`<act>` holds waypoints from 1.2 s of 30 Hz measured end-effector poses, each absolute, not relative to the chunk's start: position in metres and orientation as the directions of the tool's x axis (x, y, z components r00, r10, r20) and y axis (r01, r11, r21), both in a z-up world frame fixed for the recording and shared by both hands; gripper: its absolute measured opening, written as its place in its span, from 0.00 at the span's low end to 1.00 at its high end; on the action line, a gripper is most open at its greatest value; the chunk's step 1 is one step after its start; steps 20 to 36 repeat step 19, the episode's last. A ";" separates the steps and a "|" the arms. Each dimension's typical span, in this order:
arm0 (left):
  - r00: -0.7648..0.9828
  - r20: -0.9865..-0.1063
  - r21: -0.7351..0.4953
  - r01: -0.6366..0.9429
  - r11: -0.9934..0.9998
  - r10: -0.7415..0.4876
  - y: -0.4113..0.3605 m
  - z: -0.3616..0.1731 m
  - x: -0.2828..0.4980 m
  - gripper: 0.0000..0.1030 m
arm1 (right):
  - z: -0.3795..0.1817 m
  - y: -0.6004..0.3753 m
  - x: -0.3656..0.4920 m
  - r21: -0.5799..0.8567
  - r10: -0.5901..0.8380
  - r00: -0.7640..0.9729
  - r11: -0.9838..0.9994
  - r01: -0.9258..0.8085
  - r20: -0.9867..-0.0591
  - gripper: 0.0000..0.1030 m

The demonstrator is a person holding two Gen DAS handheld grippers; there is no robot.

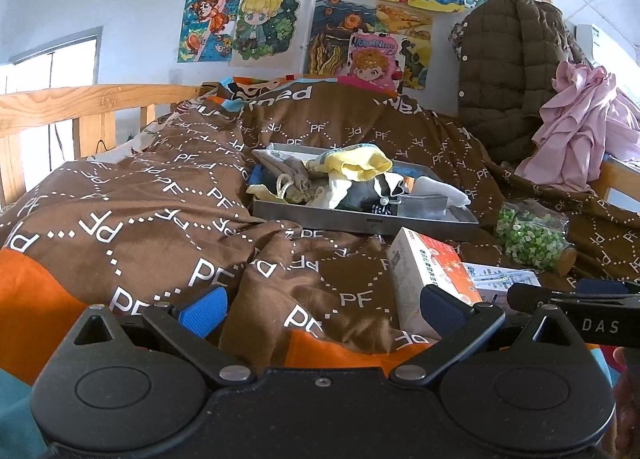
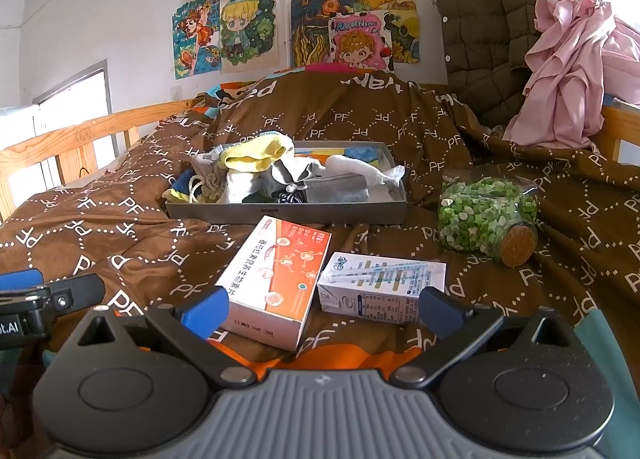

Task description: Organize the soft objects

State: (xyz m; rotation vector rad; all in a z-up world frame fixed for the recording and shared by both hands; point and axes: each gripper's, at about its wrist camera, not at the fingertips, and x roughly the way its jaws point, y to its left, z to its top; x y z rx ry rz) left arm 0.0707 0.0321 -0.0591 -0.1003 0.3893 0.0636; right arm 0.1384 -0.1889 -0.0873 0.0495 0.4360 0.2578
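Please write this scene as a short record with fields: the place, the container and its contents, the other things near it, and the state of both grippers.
place: bed with brown blanket
container: grey tray on the blanket
contents: heap of soft things, among them a yellow cloth and a grey mask
nearby: orange box, white carton, jar of green pieces lying on its side
left gripper: open, holds nothing
right gripper: open, holds nothing
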 end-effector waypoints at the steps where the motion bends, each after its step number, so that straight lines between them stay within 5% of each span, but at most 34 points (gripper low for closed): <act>1: 0.923 -0.382 -0.085 -0.081 0.993 0.042 0.031 -0.059 0.071 0.99 | -0.087 -0.188 0.138 0.102 0.257 0.874 0.966 -0.236 -0.412 1.00; 36: 0.921 -0.388 -0.090 -0.084 0.992 0.043 0.032 -0.059 0.071 0.99 | -0.090 -0.189 0.137 0.103 0.257 0.872 0.966 -0.236 -0.416 1.00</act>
